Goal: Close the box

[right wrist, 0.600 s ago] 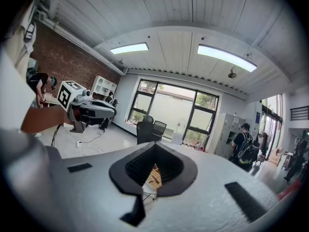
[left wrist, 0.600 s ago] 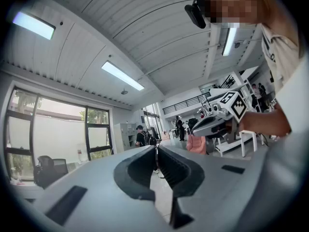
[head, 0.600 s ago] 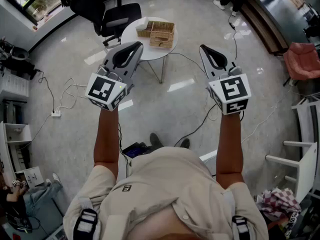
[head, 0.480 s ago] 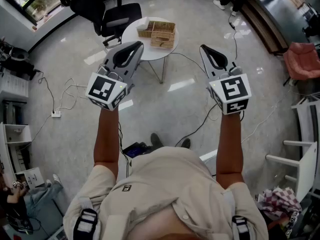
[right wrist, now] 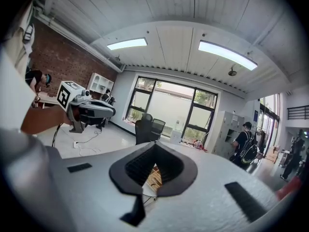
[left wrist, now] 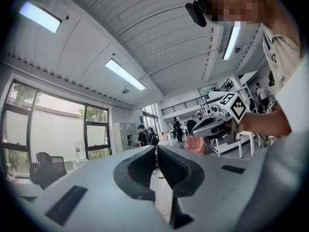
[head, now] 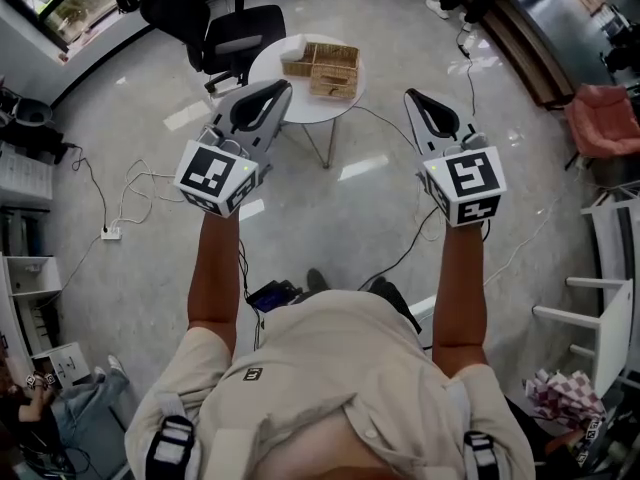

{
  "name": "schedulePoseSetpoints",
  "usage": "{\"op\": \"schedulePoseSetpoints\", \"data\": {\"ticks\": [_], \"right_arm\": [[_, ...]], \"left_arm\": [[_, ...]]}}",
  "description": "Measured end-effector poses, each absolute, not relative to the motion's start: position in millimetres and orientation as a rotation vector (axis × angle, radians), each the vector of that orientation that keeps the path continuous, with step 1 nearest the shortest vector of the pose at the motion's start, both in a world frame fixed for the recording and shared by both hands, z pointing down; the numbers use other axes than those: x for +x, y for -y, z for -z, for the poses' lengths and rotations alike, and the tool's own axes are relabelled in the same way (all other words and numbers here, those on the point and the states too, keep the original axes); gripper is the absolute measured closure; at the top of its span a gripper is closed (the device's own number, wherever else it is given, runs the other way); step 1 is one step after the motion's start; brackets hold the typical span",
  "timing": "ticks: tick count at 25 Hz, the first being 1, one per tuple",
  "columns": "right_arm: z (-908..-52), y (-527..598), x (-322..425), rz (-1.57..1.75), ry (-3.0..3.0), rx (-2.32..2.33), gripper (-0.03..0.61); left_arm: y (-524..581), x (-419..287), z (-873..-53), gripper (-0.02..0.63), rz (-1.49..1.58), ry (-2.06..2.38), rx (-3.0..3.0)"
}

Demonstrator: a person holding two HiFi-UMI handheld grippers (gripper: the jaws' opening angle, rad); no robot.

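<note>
A wicker box (head: 322, 68) lies on a round white table (head: 275, 63) far ahead on the floor, in the head view. Both grippers are held up in the air, well short of the table. My left gripper (head: 283, 86) points toward the table's left side with its jaws shut and nothing between them. My right gripper (head: 410, 96) is level with it at the right, also shut and empty. A sliver of the wicker box (right wrist: 153, 175) shows below the shut jaws in the right gripper view. Each gripper view shows the other gripper, the right one (left wrist: 212, 122) and the left one (right wrist: 91, 111).
A black office chair (head: 235, 33) stands behind the table at the left. Cables and a power strip (head: 112, 231) lie on the glossy floor. A pink armchair (head: 605, 118) and white shelving (head: 610, 308) are at the right. People stand far back in the room.
Both grippers have shifted slightly forward toward the table, and a foot has stepped forward below. The jaws have stayed shut.
</note>
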State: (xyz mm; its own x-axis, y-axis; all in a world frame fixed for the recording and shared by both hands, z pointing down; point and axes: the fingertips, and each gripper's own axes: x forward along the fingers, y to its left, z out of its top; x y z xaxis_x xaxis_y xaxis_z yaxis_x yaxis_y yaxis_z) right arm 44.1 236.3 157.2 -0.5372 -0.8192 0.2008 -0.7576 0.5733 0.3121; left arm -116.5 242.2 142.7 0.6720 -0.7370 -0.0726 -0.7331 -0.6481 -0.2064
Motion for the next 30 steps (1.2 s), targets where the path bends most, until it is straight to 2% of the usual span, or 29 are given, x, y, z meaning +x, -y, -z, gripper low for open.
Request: {"op": "schedulePoseSetpoints", "data": {"ticks": [15, 30], "right_arm": [[-176.9, -156.7, 36.9, 0.191, 2.551, 1.256, 0.584], [-191.5, -13.6, 90.5, 0.192, 2.670, 1.051, 0.584]], "left_arm": [[-175.1, -119.0, -163.8, 0.597, 0.082, -1.240, -2.692], [-50.7, -51.5, -180.3, 0.597, 0.188, -1.436, -2.609]]}}
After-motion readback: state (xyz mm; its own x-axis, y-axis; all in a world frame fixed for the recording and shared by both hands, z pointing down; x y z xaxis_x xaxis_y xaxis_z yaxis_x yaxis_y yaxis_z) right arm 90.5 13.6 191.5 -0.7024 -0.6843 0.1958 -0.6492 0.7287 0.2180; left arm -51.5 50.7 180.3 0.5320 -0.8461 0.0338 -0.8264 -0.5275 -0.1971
